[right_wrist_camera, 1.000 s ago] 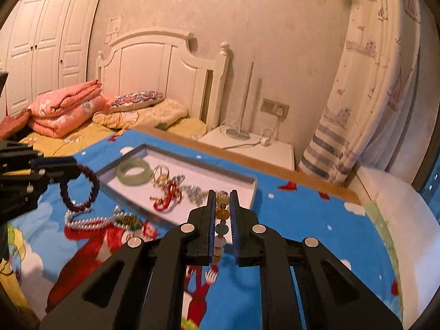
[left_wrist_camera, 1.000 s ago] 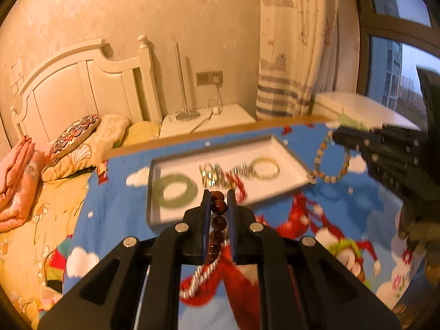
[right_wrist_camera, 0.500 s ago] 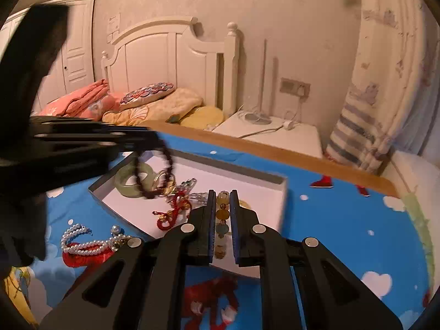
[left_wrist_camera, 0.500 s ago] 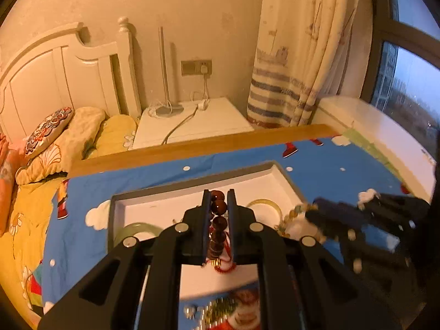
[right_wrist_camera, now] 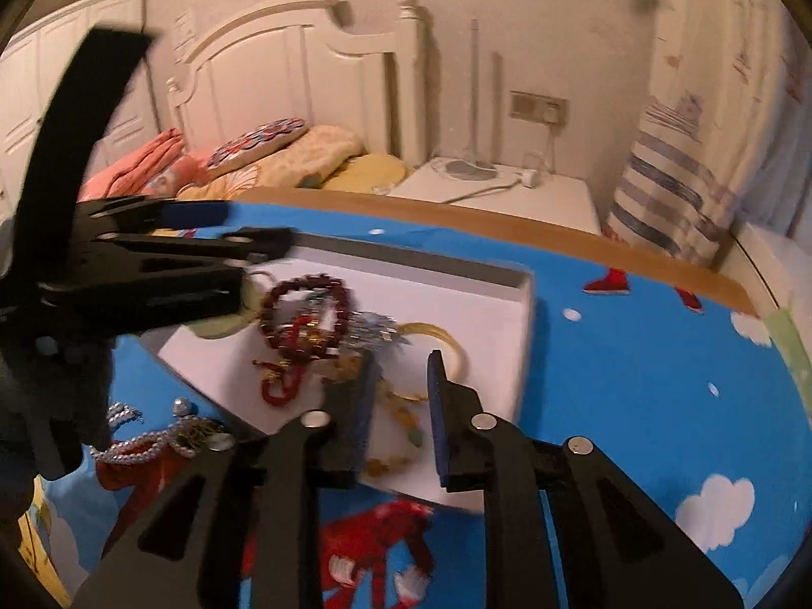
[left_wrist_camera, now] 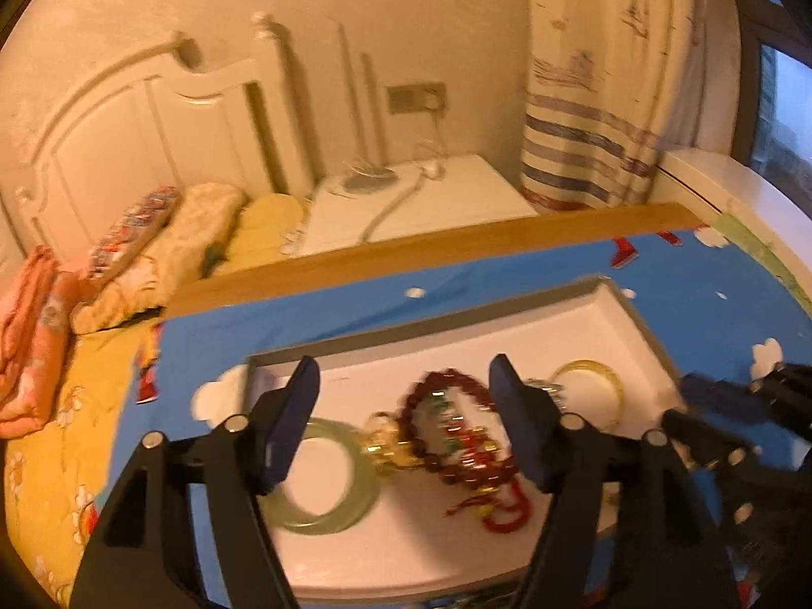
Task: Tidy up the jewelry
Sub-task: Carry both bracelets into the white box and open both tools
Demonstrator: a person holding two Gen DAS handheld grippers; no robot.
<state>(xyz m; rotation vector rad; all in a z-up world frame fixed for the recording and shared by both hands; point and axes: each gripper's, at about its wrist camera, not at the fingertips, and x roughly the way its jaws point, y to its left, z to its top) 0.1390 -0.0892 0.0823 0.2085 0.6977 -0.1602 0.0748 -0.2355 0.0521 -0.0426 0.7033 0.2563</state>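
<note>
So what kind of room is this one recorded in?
A bedroom, most likely: a white headboard with pillows, a nightstand by a striped curtain, and a wardrobe.

No writing seems legible anywhere in these blurred views.

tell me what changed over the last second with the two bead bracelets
Both tongs opened and let go. The left tongs dropped the dark red bead bracelet into the white tray; the right tongs released the pale bead bracelet there too. The green bangle and the pearl strand on the cloth stayed put.
</note>
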